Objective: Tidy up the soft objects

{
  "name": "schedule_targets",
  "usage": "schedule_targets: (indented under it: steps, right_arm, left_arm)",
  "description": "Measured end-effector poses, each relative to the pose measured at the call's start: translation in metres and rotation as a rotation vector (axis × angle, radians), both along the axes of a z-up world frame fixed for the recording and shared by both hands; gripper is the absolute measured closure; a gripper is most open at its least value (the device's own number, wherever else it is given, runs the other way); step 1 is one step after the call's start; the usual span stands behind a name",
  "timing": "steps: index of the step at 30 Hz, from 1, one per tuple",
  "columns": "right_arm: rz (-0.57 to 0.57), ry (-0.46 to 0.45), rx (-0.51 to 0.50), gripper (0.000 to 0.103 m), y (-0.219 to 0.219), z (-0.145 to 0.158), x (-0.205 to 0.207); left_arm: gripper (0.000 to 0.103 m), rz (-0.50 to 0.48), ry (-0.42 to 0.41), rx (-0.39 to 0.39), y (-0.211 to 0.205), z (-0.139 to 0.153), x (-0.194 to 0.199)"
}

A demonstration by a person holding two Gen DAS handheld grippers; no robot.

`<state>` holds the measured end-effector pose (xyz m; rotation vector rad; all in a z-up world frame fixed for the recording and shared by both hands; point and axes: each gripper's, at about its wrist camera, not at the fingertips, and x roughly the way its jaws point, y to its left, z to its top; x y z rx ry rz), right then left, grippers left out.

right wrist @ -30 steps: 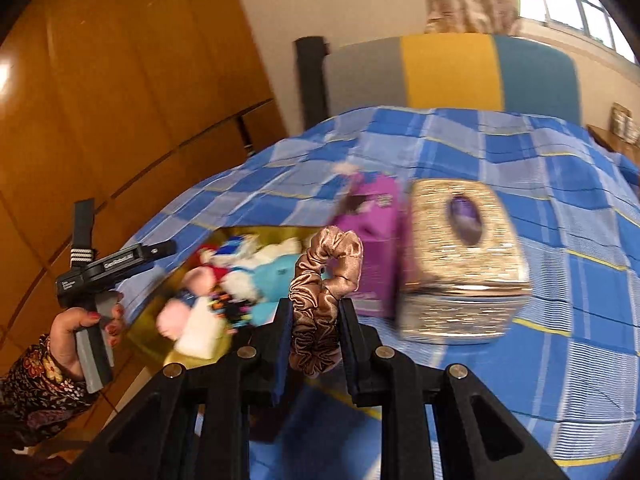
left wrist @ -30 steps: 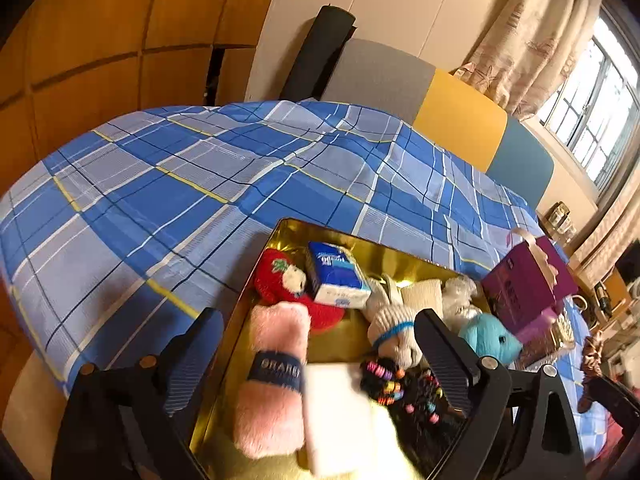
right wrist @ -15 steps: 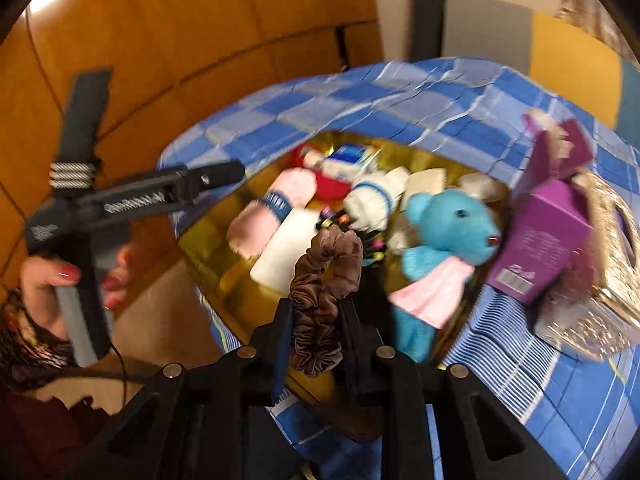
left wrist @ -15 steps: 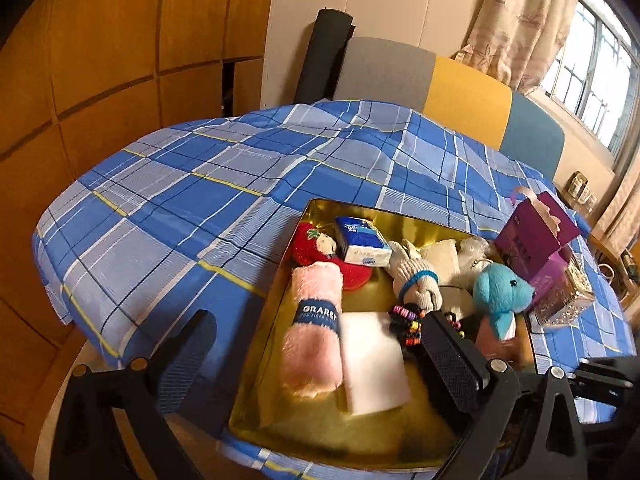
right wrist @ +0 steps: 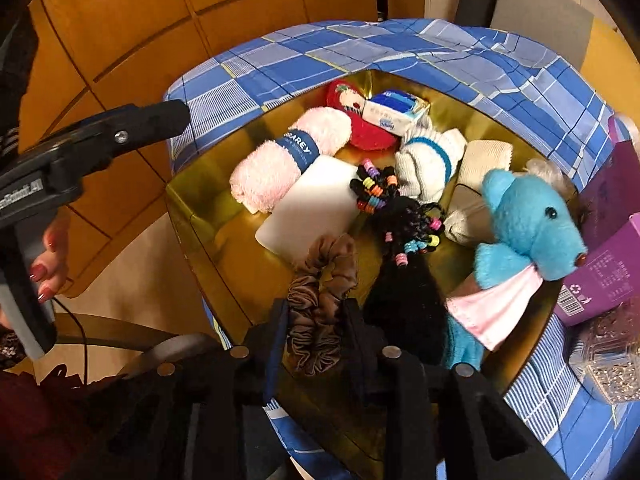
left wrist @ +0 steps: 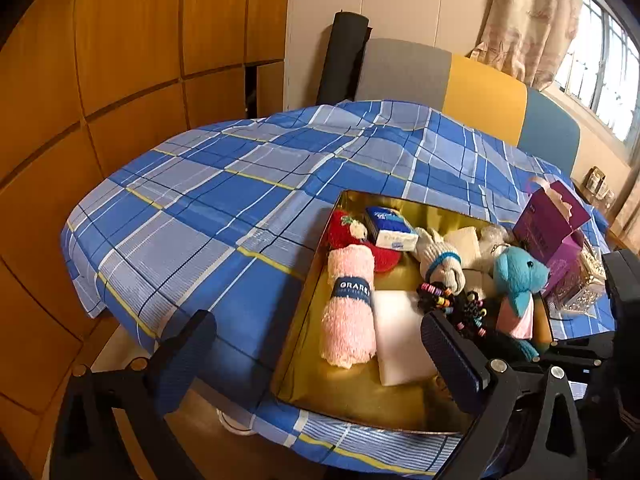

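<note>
Blue plaid bedding (right wrist: 460,60) carries a shallow gold metal tray (right wrist: 200,216) already crowded with soft things. Over its near end, the brown satin scrunchie (right wrist: 320,300) sits between the right claw's (right wrist: 316,320) opening jaws; release seems the remaining step. Beside it, the left claw (left wrist: 316,348) gapes wide, empty.

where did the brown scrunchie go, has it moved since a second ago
Yes. The right gripper carried the brown scrunchie from beside the purple box to over the gold tray.
</note>
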<state>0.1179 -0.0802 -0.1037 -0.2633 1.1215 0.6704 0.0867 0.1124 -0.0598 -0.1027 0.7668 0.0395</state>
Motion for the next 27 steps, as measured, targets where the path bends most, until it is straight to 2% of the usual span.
schedule_targets:
  steps: [6,16,27]
  right_arm:
    - [-0.061,-0.017,0.031,0.071,-0.004,0.001,-0.003]
    - [-0.214,-0.087,0.059,0.070,-0.017,0.024,-0.019]
    - [-0.392,-0.176,0.045,0.069,-0.030,0.047,-0.041]
  left_arm:
    - [0.000,-0.007,-0.009,0.031,-0.004,-0.002,-0.008]
    - [0.000,-0.031,-0.012,0.059,-0.015,-0.001,-0.017]
    - [0.000,-0.035,-0.005,0.047,-0.021,0.003,-0.032]
